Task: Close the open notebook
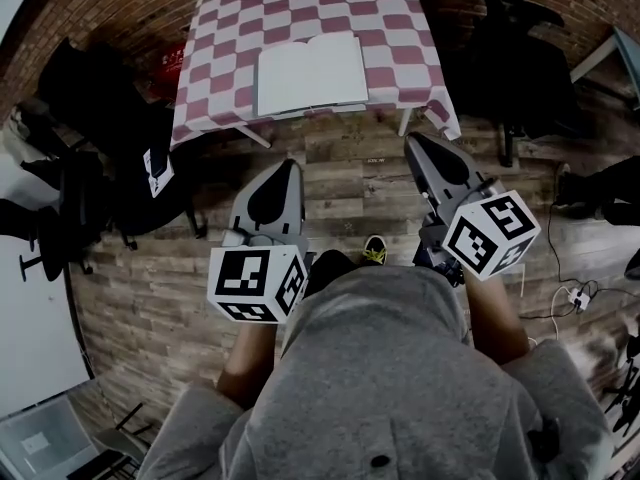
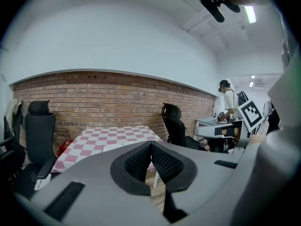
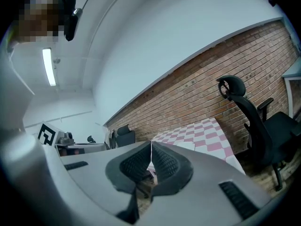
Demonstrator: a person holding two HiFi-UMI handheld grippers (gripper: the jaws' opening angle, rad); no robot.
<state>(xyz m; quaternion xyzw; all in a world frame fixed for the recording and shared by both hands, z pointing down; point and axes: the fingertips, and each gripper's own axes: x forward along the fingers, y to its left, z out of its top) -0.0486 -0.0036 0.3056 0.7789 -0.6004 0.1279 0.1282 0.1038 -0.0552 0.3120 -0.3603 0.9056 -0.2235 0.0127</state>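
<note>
Notebook (image 1: 310, 73): lying open, showing blank white pages, sitting at 12 o'clock on the checkered worktop (image 1: 400, 28).
Left hand-held gripper (image 2: 150, 145): jaws meeting, gripping nothing.
Right hand-held gripper (image 3: 151, 145): jaws meeting, gripping nothing.

Open wooden floor (image 1: 350, 178) runs from the left hand-held gripper (image 1: 290, 165) and the right hand-held gripper (image 1: 410, 140) to the desk (image 1: 400, 68): a free lane. A black chair (image 1: 100, 108) crowds the desk's left side, another chair (image 1: 520, 68) hems the right. The brick wall (image 1: 150, 8) closes the far side. Open air over the notebook (image 1: 310, 73). Cables (image 1: 565, 293) trail on the floor, near right.
</note>
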